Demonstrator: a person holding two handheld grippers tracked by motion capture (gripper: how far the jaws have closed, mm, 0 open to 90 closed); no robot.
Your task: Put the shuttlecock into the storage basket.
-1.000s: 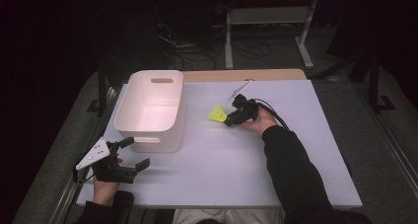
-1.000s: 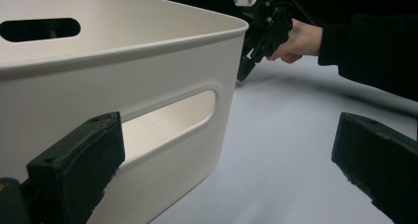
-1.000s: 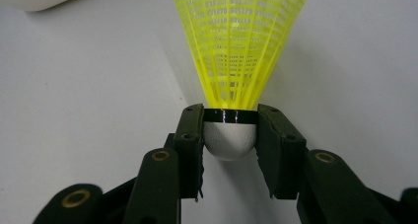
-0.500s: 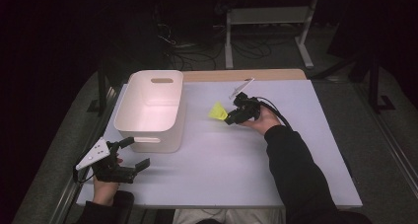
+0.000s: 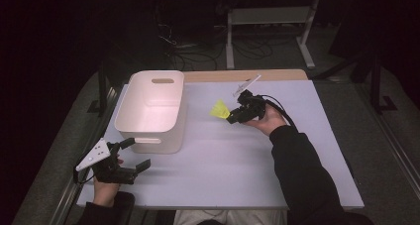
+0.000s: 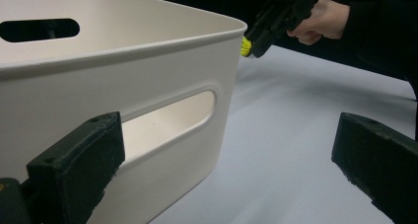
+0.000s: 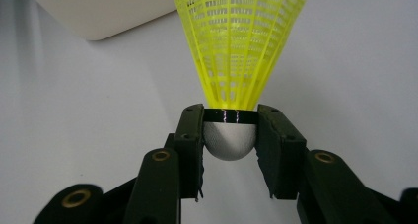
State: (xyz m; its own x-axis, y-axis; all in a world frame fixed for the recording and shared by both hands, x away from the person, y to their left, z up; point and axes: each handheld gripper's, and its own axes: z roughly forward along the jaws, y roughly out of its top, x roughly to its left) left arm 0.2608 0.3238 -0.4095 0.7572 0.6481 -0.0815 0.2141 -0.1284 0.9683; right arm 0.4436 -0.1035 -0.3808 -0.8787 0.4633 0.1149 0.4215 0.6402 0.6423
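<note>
Shuttlecock point(image 7: 231, 145): white cork pinched between the right gripper's point(image 7: 229, 152) jaws, yellow skirt pointing away, held above the white table point(image 5: 237, 165).
Bin point(image 5: 151, 111): white, just beyond the skirt, nothing between them.
Left gripper point(image 5: 130, 154): jaws wide apart, holding nothing, beside the bin's near handle slot point(image 6: 167, 123).

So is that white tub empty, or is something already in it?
Empty: from above, the white tub shows a bare floor. The yellow shuttlecock is outside it, clamped in the right gripper.

light: table point(image 5: 223, 155) brightly lit, surroundings black | shadows: soft | glare: none | focus: near tool jaws slightly soft
</note>
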